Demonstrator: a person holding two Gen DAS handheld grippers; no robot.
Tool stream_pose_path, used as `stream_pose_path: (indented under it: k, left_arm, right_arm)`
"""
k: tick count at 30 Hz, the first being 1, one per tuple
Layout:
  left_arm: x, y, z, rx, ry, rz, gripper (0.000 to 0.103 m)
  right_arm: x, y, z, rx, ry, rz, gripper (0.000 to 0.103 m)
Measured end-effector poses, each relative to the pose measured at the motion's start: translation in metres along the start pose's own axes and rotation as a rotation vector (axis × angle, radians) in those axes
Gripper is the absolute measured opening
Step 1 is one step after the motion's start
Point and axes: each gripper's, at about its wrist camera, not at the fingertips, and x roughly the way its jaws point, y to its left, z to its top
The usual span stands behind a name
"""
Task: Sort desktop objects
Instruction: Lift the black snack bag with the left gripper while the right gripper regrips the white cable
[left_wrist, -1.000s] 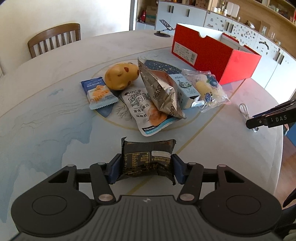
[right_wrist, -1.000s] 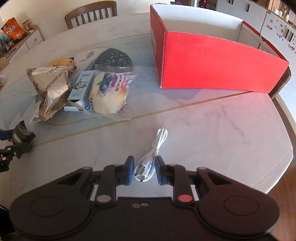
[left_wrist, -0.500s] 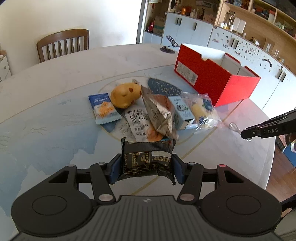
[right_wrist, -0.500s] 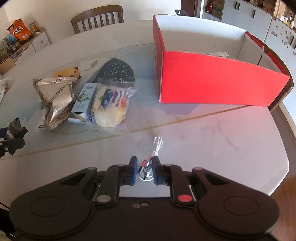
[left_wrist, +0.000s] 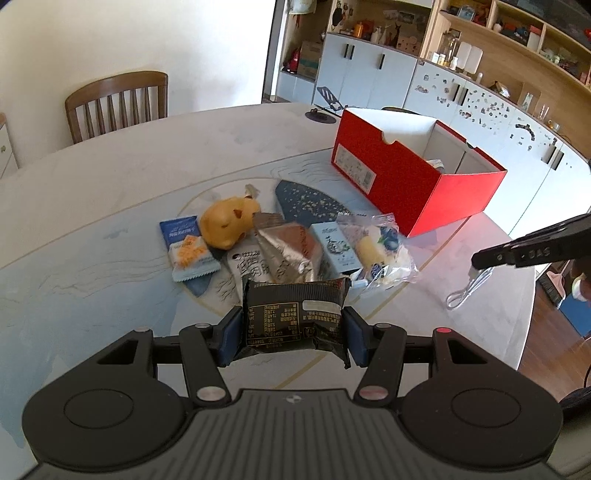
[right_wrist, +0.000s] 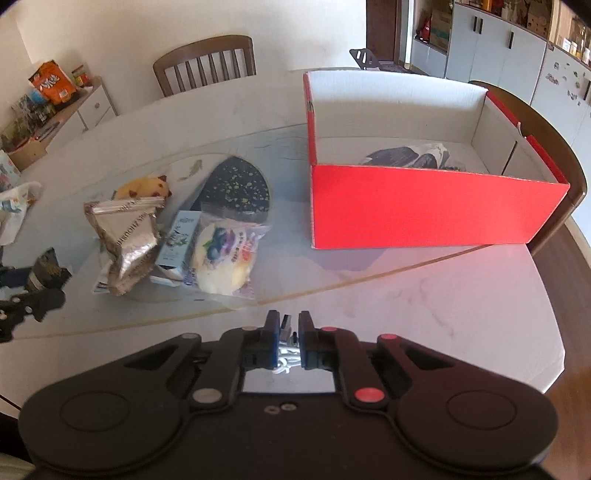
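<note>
A black packet (left_wrist: 293, 317) is being clamped between the blue pads of the left hand-held gripper (left_wrist: 293, 326), held above the bench (left_wrist: 110, 184) — its printed label side is facing the camera. A white cable (right_wrist: 287, 356) is being pinched by the right hand-held gripper (right_wrist: 287, 334), jaws nearly closed on it; in the left wrist view the cable (left_wrist: 467, 290) is seen hanging from the gripper tips in a loop, apart from the bench surface.

A pile of snacks is lying on the bench centre: a blue packet (left_wrist: 188, 247), a yellow toy (left_wrist: 229, 221) just beside it, a silver bag (right_wrist: 125, 240), a small carton (right_wrist: 179, 240) and a clear bread bag (right_wrist: 225, 258), all touching or overlapping. A white pouch (left_wrist: 247, 264) is partly hidden under the silver bag.

A red box (right_wrist: 424, 206) is standing open to the right of the pile, well apart from both grippers — a dark wrapper (right_wrist: 402, 157) is lying inside it. A chair (left_wrist: 118, 103) is being shown at the far bench edge.
</note>
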Motion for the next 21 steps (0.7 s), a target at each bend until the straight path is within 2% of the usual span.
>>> stream_pose_path:
  k: [11, 14, 15, 17, 19, 21]
  left_arm:
    - [0.007, -0.008, -0.001, -0.008, 0.021, 0.0, 0.056]
    - [0.008, -0.01, -0.001, -0.009, 0.023, 0.0, 0.056]
    - [0.008, -0.01, -0.001, -0.009, 0.024, 0.001, 0.056]
    - [0.007, -0.01, -0.002, -0.011, 0.025, 0.002, 0.056]
    - [0.007, -0.01, -0.002, -0.012, 0.026, 0.005, 0.056]
    - [0.006, -0.01, -0.002, -0.013, 0.026, 0.008, 0.056]
  right_arm:
    - [0.004, -0.011, 0.001, 0.014, -0.014, 0.028, 0.009]
    - [0.006, -0.012, 0.002, 0.008, -0.016, 0.034, 0.017]
    - [0.008, -0.012, 0.001, 0.008, -0.01, 0.038, 0.024]
    - [0.014, -0.011, -0.003, 0.007, 0.009, 0.034, 0.024]
    - [0.019, -0.01, -0.008, 0.013, 0.025, 0.039, 0.013]
    - [0.022, -0.011, -0.011, 0.02, 0.034, 0.042, 0.013]
